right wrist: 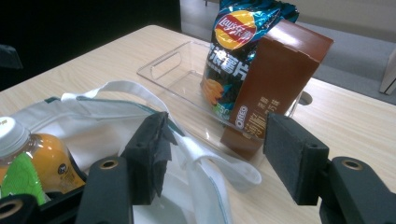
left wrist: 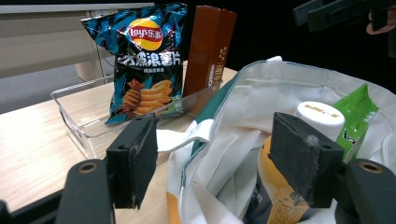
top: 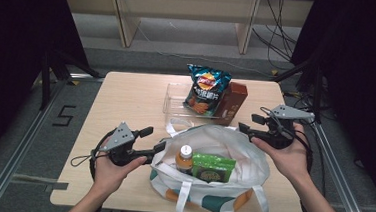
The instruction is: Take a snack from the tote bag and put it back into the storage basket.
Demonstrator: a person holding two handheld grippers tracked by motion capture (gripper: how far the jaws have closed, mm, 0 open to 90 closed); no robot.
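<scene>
Table [top: 126, 96] with open tote bag [top: 223, 143]

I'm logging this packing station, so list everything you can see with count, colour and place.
tote bag: one, white with green and orange, near edge of the table, open.
bottle: one, orange with white cap, upright in the bag.
green packet: one, in the bag beside the bottle.
clear tray: one, transparent, table middle, beyond the bag.
chip bag: one, blue, standing in the tray.
brown box: one, upright at the tray's right end.
table: one, light wood.
left tongs: black, open, at the bag's left rim.
right tongs: black, open, at the bag's right rim.
</scene>
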